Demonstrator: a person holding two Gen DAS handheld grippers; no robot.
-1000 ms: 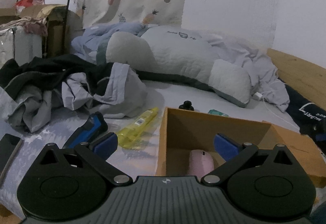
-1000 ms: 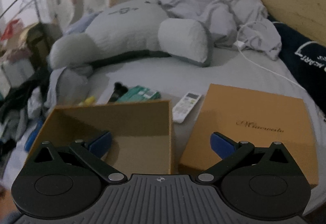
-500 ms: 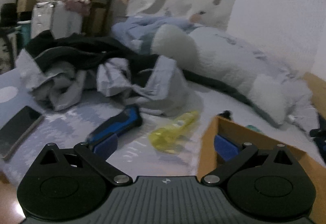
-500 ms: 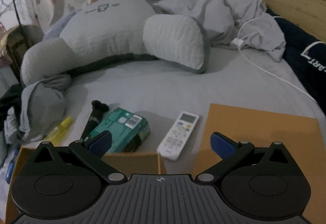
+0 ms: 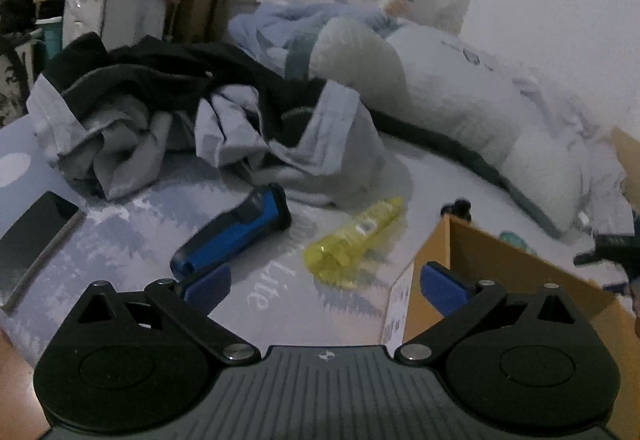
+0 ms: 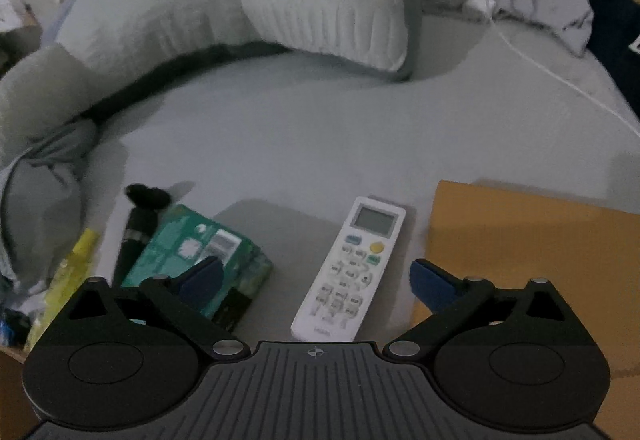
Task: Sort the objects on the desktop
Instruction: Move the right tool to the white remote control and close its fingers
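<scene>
remote (image 6: 350,268) clear of lid edge (image 6: 434,236)

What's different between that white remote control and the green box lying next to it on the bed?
The remote control is white, flat and slim, with a small screen and rows of buttons facing up; the green box is blocky and thicker, printed with pictures. The remote lies between the right gripper's open fingers; the box sits partly behind its left finger. Both rest on the grey bed sheet, untouched.

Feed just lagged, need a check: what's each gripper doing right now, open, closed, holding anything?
Left gripper: open, empty, above the bed near the yellow bottle.
Right gripper: open, holding nothing, its jaws just closing a little; white remote lies between them, untouched.
</scene>
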